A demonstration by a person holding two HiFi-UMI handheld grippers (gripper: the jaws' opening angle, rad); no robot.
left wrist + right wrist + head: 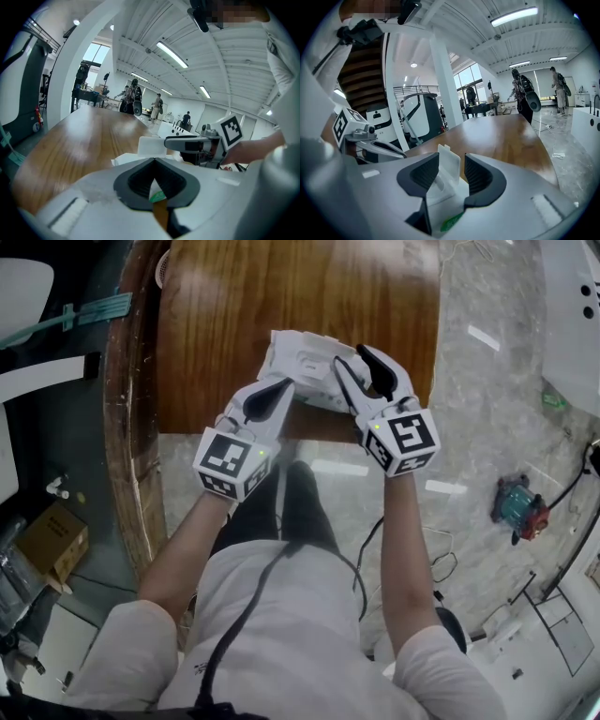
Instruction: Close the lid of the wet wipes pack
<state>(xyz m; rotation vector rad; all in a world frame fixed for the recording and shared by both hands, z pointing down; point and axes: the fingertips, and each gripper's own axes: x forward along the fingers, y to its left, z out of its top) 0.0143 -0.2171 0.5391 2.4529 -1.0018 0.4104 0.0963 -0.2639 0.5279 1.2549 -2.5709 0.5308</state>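
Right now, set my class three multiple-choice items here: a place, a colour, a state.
1. Where is the soft white wet wipes pack? A) on the floor B) at the brown wooden table's near edge C) on a chair
2. What colour is the pack's plastic flip lid? A) white B) red C) black
3. How do the right tongs stand? A) shut on the lid B) open around the upright lid C) shut, empty
Answers: B, it lies by that edge; A, the flap shows white; B, pads stand clear of it.

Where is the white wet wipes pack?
Head view: the white wet wipes pack lies at the brown wooden table's near edge, between left tongs and right tongs.
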